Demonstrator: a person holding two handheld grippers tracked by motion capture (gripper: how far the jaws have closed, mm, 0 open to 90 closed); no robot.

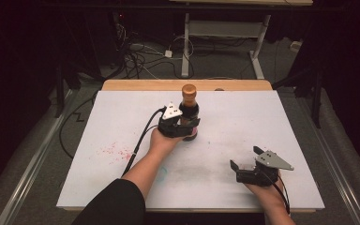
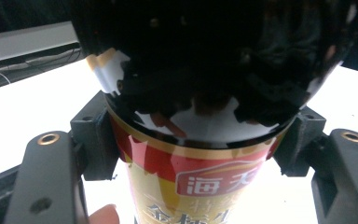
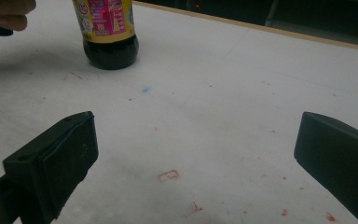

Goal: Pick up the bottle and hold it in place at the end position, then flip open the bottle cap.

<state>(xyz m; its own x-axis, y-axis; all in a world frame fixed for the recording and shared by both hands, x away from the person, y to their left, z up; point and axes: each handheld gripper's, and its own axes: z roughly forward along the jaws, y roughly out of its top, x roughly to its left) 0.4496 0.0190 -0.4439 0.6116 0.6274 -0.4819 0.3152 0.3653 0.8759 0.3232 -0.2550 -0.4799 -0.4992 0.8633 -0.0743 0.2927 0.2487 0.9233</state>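
One white rectangular board (image 1: 243, 122) with faint red stains covers the wooden table (image 1: 136, 85). Upright near its middle stands a dark glass sauce bottle (image 1: 189, 112) with a brown cap and red-and-gold label. Clamped around the bottle's body is the black left gripper (image 1: 186, 127), pads pressing both sides. Well apart, near the board's front edge, the black right gripper (image 1: 246, 158) rests with jaws spread wide, holding nothing.
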